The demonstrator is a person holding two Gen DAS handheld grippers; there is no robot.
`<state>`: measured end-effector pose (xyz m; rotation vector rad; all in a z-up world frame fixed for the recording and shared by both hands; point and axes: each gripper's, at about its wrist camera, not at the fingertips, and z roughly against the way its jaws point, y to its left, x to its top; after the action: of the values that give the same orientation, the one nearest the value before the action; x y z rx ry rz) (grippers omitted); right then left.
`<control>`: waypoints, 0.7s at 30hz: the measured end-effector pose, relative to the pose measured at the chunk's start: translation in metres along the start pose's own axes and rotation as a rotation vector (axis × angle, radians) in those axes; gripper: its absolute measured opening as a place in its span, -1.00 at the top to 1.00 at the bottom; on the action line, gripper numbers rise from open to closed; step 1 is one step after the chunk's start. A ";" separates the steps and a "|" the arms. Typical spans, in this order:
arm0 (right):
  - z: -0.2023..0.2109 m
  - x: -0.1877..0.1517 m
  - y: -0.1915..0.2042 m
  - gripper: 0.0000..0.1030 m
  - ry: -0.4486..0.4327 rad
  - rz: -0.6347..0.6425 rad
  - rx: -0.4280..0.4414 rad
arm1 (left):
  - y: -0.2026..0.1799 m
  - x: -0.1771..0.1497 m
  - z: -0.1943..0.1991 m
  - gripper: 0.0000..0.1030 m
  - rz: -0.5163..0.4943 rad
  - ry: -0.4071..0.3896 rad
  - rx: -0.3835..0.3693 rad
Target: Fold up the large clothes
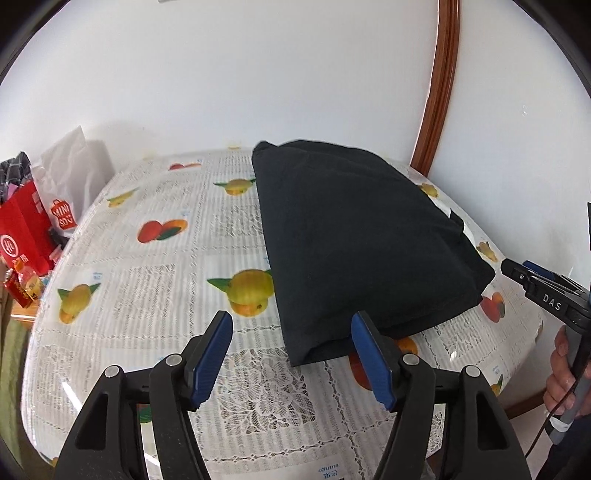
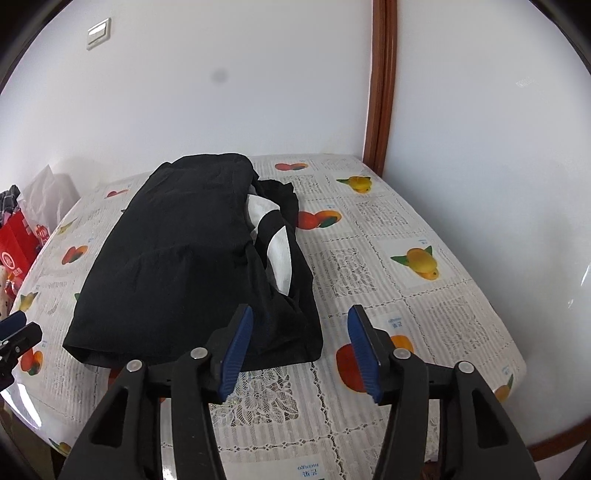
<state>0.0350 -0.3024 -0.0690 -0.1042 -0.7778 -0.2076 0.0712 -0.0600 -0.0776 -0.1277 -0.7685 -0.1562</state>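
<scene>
Both grippers, left (image 1: 291, 334) and right (image 2: 300, 328), hang spread and empty; garment (image 1: 354, 240) folded just beyond — best keep clear, don't snag it.

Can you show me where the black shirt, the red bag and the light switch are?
black shirt (image 1: 362, 236): left wrist view, middle of its folded top.
red bag (image 1: 26, 229): left wrist view, its front face.
light switch (image 2: 98, 33): right wrist view, its plate.

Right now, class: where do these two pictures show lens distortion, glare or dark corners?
Left wrist view: table edge bulges, wooden trim bows, black corners. Right wrist view: trim nearly straight, glare on the plastic cover at the lower left, grey smudge on the wall.
</scene>
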 end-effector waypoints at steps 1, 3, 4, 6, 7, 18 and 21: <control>0.002 0.001 -0.001 -0.10 0.004 -0.008 0.000 | 0.000 0.001 0.004 -0.31 -0.001 -0.008 0.008; 0.008 0.002 -0.002 -0.11 0.016 -0.030 0.007 | 0.001 0.001 0.011 -0.34 -0.001 -0.020 0.019; 0.013 0.002 -0.002 -0.11 0.019 -0.039 0.018 | 0.001 0.001 0.016 -0.37 -0.002 -0.028 0.024; 0.020 0.002 -0.001 -0.11 0.018 -0.043 0.024 | 0.001 0.000 0.024 -0.40 -0.002 -0.038 0.035; 0.025 0.002 -0.001 -0.11 0.015 -0.045 0.021 | 0.001 -0.001 0.030 -0.41 0.000 -0.045 0.041; 0.096 -0.013 0.003 -0.70 -0.057 -0.049 -0.008 | -0.004 -0.014 0.092 -0.66 -0.006 -0.125 0.078; 0.112 -0.017 0.004 -0.88 -0.078 -0.043 -0.014 | -0.005 -0.017 0.104 -0.70 -0.006 -0.135 0.078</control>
<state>-0.0527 -0.2773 -0.0012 -0.1094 -0.8573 -0.2507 -0.0126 -0.0452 -0.0150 -0.0621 -0.9089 -0.1235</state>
